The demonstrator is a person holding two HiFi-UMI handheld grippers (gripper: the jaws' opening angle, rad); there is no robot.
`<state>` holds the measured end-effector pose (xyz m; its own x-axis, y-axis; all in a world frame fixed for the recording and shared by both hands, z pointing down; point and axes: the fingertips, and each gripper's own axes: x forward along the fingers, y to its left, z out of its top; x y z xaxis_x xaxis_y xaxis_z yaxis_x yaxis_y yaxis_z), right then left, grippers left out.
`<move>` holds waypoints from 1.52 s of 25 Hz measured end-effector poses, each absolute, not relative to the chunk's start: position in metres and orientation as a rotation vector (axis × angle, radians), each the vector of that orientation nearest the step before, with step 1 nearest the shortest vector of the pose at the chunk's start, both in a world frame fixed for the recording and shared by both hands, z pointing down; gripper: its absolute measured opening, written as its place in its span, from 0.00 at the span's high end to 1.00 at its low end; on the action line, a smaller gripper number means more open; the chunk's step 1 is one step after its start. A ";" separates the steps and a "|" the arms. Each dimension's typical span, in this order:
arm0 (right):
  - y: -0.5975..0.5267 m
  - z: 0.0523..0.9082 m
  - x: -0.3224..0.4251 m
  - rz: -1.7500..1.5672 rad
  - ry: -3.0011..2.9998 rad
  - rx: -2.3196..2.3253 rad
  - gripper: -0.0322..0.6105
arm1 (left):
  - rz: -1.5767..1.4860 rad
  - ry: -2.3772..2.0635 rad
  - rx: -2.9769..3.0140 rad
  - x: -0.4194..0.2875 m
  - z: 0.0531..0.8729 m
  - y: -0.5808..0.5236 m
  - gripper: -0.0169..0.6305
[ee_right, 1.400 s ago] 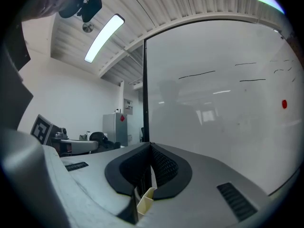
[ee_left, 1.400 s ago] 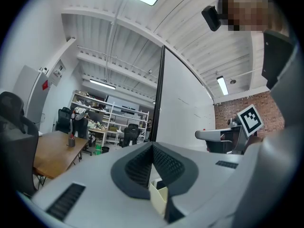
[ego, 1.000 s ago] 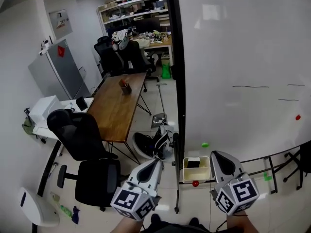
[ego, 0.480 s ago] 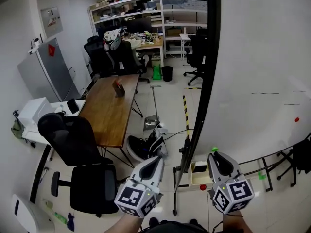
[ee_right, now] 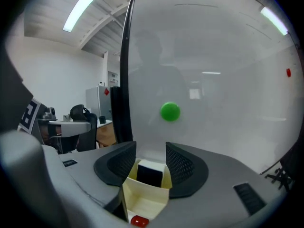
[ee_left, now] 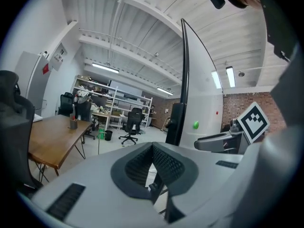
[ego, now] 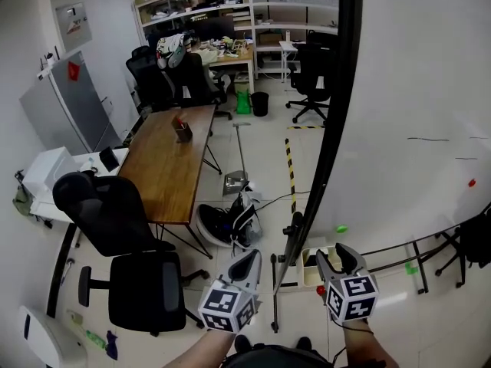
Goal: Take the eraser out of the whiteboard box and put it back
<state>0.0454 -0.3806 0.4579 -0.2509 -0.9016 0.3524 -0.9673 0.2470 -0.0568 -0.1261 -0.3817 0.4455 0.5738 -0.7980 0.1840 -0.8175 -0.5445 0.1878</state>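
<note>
The cream whiteboard box [ee_right: 144,199] hangs at the foot of the whiteboard [ee_right: 213,80]. The black eraser [ee_right: 149,175] stands upright inside it, toward its back. My right gripper [ee_right: 150,162] points at the box. Its jaws are opening, and the eraser shows in the gap just beyond them with neither pad pressing on it. In the head view the right gripper [ego: 336,256] partly covers the box [ego: 308,261]. The left gripper [ego: 252,259] hovers beside it on the left, away from the board. Its pads [ee_left: 153,146] meet at the tips and hold nothing.
A green magnet [ee_right: 170,111] sticks to the board above the box and a red magnet [ee_right: 137,220] below it. The board's black frame post [ego: 307,205] runs down beside the box. A wooden table [ego: 173,159] and black office chairs [ego: 130,228] stand to the left.
Both grippers have dropped lower. The right jaws went from shut to open in front of the box. The head view has swung, showing more of the room to the left.
</note>
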 end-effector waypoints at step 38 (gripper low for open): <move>-0.382 0.462 0.042 0.457 -2.246 1.773 0.56 | 0.140 -1.262 2.594 -0.113 0.448 -0.368 0.93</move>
<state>0.0423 -0.3815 0.4621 -0.2329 -0.8964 0.3770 -0.9725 0.2134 -0.0932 -0.1127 -0.3678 0.4480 0.6198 -0.7601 0.1952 -0.7844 -0.5925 0.1834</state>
